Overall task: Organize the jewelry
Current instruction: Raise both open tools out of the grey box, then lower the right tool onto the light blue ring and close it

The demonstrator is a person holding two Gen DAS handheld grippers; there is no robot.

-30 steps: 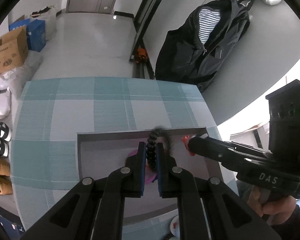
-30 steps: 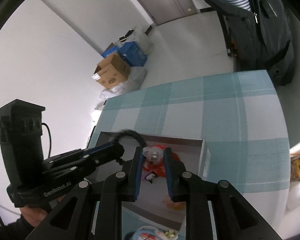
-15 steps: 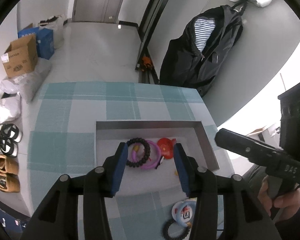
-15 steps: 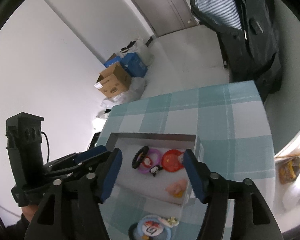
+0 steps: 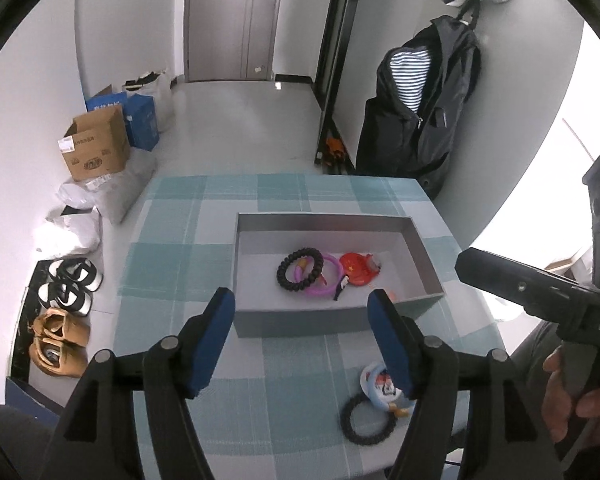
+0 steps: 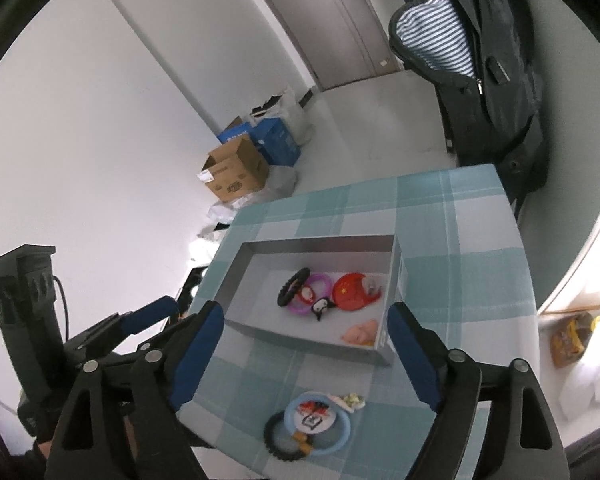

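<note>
A grey open box (image 5: 324,224) (image 6: 320,243) stands on the checked tablecloth. Inside lie a black beaded bracelet (image 5: 300,269) (image 6: 293,285), a purple ring (image 5: 327,280) (image 6: 319,282), a red round piece (image 5: 354,267) (image 6: 350,291), a small penguin charm (image 6: 322,307) and a pink-orange piece (image 6: 360,331). In front of the box lie a black ring (image 5: 365,420) (image 6: 278,438) and a light blue ring with a charm (image 5: 382,386) (image 6: 315,414). My left gripper (image 5: 302,344) is open and empty, above the box's near wall. My right gripper (image 6: 306,354) is open and empty, above the near table.
The table's right edge borders a grey wall where a dark jacket (image 5: 416,112) hangs. Cardboard and blue boxes (image 5: 100,140), bags and shoes (image 5: 66,292) lie on the floor to the left. A snack bag (image 6: 572,338) lies at the right.
Both grippers have opened and pulled back and up from the box. The black bracelet that my left gripper held now lies in the box; the piece in my right gripper lies there too.
</note>
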